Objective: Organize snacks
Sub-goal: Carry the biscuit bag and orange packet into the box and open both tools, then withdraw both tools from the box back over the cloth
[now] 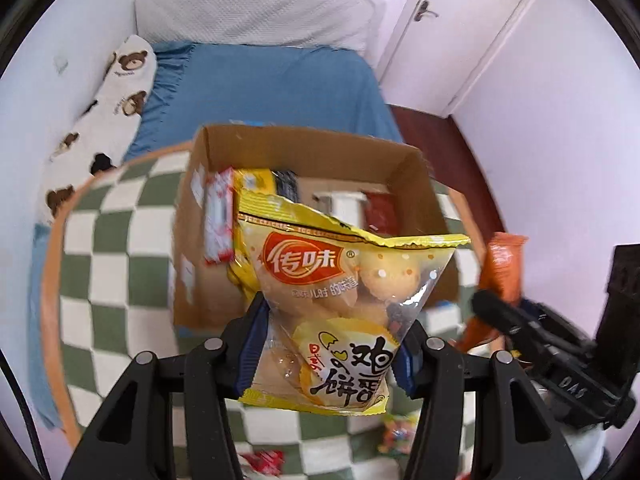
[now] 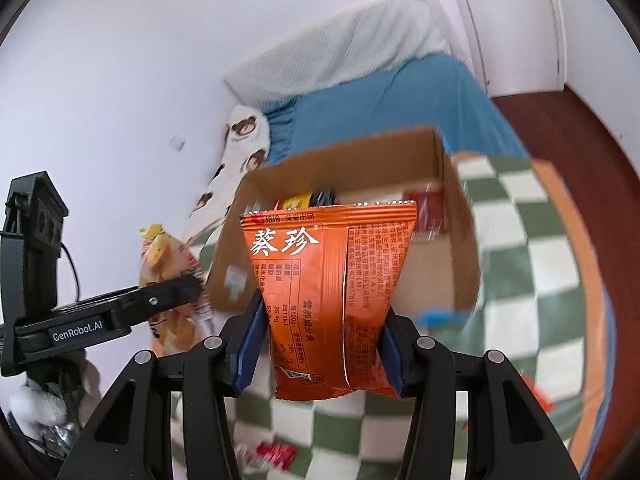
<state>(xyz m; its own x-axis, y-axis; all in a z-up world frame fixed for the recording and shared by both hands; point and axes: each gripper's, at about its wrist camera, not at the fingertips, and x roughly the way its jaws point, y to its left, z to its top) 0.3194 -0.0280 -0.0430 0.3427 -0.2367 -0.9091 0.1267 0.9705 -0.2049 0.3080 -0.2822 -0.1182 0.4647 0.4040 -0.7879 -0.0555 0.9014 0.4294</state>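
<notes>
Left gripper: the left gripper (image 1: 330, 344) is closed on the yellow biscuit bag (image 1: 340, 300); its blue pads press the lower part of the bag from both sides, and the bag stands up between the fingers, lifted above the mat
Right gripper: the right gripper (image 2: 326, 338) is closed on the orange snack bag (image 2: 330, 280); the pads squeeze the bag near its bottom edge, and the sealed top edge points away from the camera
Yellow biscuit bag: partly transparent, with round pale biscuits inside and a red logo near the top; in the left wrist view it covers the near wall of the box
Orange snack bag: its back side with white printed text faces the right camera; in the left wrist view the same bag appears at the right, blurred, beside the other tool
Cardboard box (image 1: 404, 168): open at the top, it stands on the checkered mat (image 1: 116, 264); inside are several packets, a red and white one leaning at the left wall, a yellow one next to it, a dark one and a red one further back
Loose snacks: some small packets lie on the mat near the bottom edge of both views, too blurred to read
Surroundings: the mat lies on a blue bedsheet (image 1: 272, 92); a bear-print pillow (image 1: 120, 92) lies along the wall, and a white door (image 1: 460, 24) is at the far right
</notes>
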